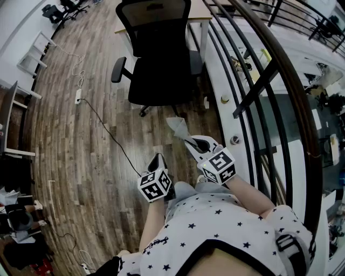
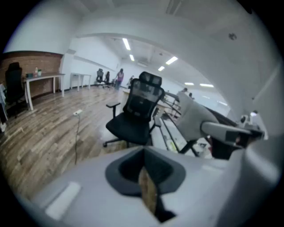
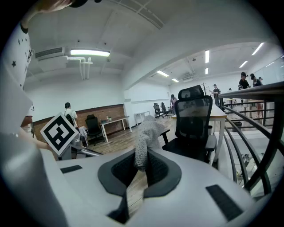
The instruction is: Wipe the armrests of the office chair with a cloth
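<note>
The office chair [image 1: 159, 54] stands on the wooden floor [image 1: 81, 161], backrest toward a light desk [image 1: 200, 12]; its armrests [image 1: 119, 69] are bare, with nothing touching them. The person stands facing the seat, well apart from it.

Right gripper [image 1: 190, 143]: jaws closed on a grey cloth [image 1: 178, 126]; in the right gripper view the cloth [image 3: 146, 133] is pinched by its lower end between the dark pads of the right gripper [image 3: 142, 156] and bunches up above them; the cloth hangs in the air between person and chair, clear of both armrests.

Left gripper [image 1: 157, 160]: held lower and just beside the right one; in the left gripper view the jaws of the left gripper [image 2: 144, 153] are pressed together, with nothing between them.

A dark railing [image 1: 269, 70] runs along the person's right side; a cable [image 1: 108, 132] lies across the floor.
</note>
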`<action>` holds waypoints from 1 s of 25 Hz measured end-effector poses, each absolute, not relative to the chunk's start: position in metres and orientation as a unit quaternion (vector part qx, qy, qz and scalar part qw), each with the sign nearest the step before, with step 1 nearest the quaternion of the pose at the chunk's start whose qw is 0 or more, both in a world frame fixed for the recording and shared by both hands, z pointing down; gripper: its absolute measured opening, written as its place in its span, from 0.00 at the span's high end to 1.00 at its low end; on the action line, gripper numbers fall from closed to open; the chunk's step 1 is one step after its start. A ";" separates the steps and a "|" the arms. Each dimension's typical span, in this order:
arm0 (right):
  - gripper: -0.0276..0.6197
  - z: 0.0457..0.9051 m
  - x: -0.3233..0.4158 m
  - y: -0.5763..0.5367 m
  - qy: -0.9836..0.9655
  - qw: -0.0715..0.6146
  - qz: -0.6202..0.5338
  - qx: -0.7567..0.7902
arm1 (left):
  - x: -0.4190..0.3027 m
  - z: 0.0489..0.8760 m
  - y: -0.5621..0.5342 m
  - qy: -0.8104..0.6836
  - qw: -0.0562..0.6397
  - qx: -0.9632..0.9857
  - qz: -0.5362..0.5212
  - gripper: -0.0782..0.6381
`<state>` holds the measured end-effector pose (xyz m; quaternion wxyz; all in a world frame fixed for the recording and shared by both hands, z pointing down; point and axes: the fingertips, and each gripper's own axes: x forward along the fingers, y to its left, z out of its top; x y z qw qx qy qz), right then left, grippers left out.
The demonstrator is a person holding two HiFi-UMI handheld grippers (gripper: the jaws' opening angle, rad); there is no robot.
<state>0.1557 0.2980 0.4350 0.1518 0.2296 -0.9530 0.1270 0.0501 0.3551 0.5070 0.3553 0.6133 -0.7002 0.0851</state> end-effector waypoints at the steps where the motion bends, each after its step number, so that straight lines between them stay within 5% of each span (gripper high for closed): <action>1: 0.91 0.433 0.155 0.303 -0.953 0.150 0.126 0.233 | 0.045 0.505 0.361 -0.704 0.353 0.611 0.084 0.88; 25: 0.91 0.423 0.184 0.323 -0.958 0.135 0.119 0.225 | 0.061 0.475 0.374 -0.725 0.320 0.607 0.064 0.88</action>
